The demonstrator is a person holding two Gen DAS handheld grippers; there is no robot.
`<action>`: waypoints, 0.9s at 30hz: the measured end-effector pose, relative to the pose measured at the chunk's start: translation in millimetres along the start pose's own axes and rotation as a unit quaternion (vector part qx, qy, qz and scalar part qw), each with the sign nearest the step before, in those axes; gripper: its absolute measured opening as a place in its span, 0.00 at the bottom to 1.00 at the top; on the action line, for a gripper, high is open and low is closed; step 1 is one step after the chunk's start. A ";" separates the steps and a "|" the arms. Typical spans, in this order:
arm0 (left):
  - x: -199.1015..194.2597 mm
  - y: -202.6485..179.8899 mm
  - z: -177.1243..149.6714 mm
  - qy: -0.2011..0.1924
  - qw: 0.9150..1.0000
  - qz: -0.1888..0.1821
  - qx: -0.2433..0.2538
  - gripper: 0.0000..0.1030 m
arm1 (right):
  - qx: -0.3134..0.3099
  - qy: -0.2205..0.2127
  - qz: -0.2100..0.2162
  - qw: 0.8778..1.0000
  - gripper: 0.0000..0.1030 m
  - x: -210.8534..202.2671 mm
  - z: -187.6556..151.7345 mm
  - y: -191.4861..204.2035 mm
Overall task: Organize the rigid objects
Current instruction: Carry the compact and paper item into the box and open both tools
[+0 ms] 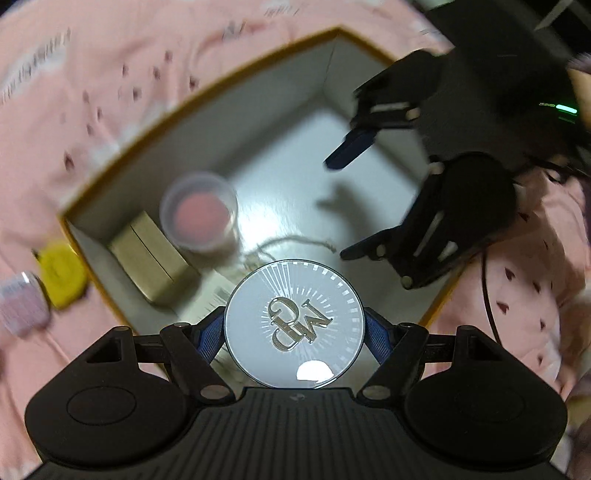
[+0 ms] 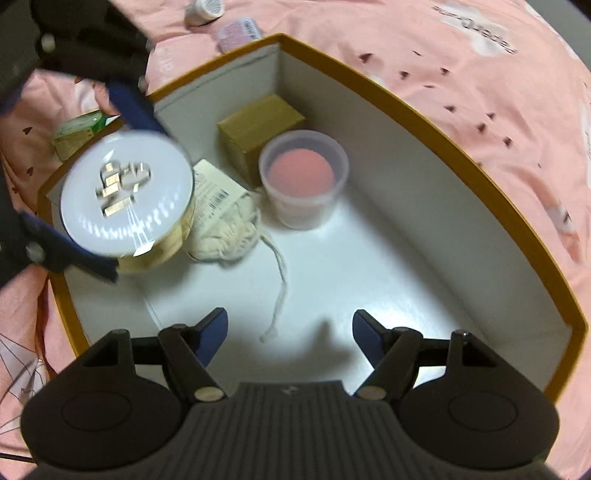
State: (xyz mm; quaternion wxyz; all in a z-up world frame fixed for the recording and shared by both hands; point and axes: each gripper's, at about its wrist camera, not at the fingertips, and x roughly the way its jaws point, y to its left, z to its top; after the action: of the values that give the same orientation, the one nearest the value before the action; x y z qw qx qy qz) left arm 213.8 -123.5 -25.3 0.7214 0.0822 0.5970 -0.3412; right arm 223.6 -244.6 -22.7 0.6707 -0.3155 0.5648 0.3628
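Note:
My left gripper point(image 1: 294, 332) is shut on a round gold tin with a white monogram lid point(image 1: 293, 325), held over the near part of an open box with an orange rim point(image 1: 207, 86). The right wrist view shows the same tin point(image 2: 127, 194) between blue fingers point(image 2: 135, 107), hanging above the box's left side. Inside the box sit a tan carton point(image 2: 258, 125), a clear cup of pink powder point(image 2: 303, 177) and a ball of cream twine point(image 2: 229, 229). My right gripper point(image 2: 290, 338) hangs open over the bare white floor point(image 2: 369, 280), holding nothing.
The box rests on pink printed bedding point(image 2: 461, 66). Outside it lie a green-and-tan carton point(image 2: 79, 131), a pink packet point(image 2: 238, 33), a small white jar point(image 2: 205, 9) and a yellow round thing point(image 1: 61, 273). A black cable point(image 1: 487, 295) trails from the right gripper.

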 end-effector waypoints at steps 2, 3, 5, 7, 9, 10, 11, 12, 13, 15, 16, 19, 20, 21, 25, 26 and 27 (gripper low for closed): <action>12.7 3.9 4.6 0.023 0.999 -0.008 -0.031 0.85 | 0.005 -0.001 -0.001 1.000 0.72 0.1 -4.2 0.7; 17.3 5.2 6.1 0.031 0.999 -0.009 -0.041 0.85 | 0.004 -0.001 -0.002 1.000 0.72 0.4 -6.0 -4.1; 21.2 4.7 8.6 0.042 0.998 0.006 -0.042 0.85 | 0.002 -0.002 -0.002 1.000 0.73 -0.4 -5.8 -5.3; 23.0 2.9 8.4 0.052 0.998 0.007 -0.043 0.85 | 0.001 -0.004 0.003 1.000 0.76 -3.1 -5.2 -9.6; 25.7 2.0 9.8 0.063 0.997 0.009 -0.044 0.85 | 0.000 -0.007 0.006 1.000 0.77 -4.5 -4.6 -10.5; 27.4 1.1 10.4 0.069 0.997 0.014 -0.040 0.85 | 0.002 -0.009 0.010 1.000 0.77 -3.1 -3.9 -10.2; 29.3 0.5 10.6 0.075 0.996 0.018 -0.036 0.85 | 0.004 -0.010 0.013 1.000 0.77 -1.9 -3.4 -10.4; 30.9 -1.2 11.1 0.081 0.996 0.022 -0.033 0.85 | 0.008 -0.011 0.017 1.000 0.77 -0.8 -2.2 -10.2; 32.6 -3.1 10.8 0.085 0.996 0.025 -0.029 0.85 | 0.010 -0.012 0.021 1.000 0.77 0.1 -1.0 -9.5; 33.6 -4.8 11.2 0.088 0.996 0.025 -0.022 0.86 | 0.008 -0.012 0.025 1.000 0.77 2.5 0.6 -7.2; 34.7 -4.9 11.2 0.088 0.996 0.020 -0.020 0.86 | 0.007 -0.012 0.026 1.000 0.77 10.4 2.9 -5.2; 35.4 -4.4 9.9 0.085 0.996 0.013 -0.017 0.86 | 0.006 -0.009 0.032 0.999 0.73 14.9 5.4 -1.1; 35.4 -3.9 9.0 0.084 0.996 0.011 -0.016 0.86 | 0.008 -0.008 0.033 0.999 0.73 15.2 5.8 -0.8; 33.6 -4.2 8.7 0.083 0.996 0.009 -0.016 0.86 | 0.009 -0.008 0.034 0.999 0.71 16.1 6.4 -0.5; 31.6 -2.3 7.6 0.080 0.997 0.001 -0.013 0.87 | 0.014 -0.002 0.045 0.999 0.65 17.7 8.2 0.2; 32.9 -2.3 7.7 0.079 0.997 0.002 -0.010 0.87 | 0.012 0.001 0.046 0.999 0.63 18.5 8.8 1.0; 32.6 -2.7 7.4 0.079 0.997 0.005 -0.006 0.88 | 0.010 0.002 0.048 0.999 0.63 19.1 9.6 1.9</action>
State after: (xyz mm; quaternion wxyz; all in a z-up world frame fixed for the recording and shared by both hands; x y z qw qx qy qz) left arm 219.9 -142.3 -52.5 0.6739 0.1072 0.6540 -0.3267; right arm 228.9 -233.1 -40.1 0.6543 -0.2824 0.5843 0.3882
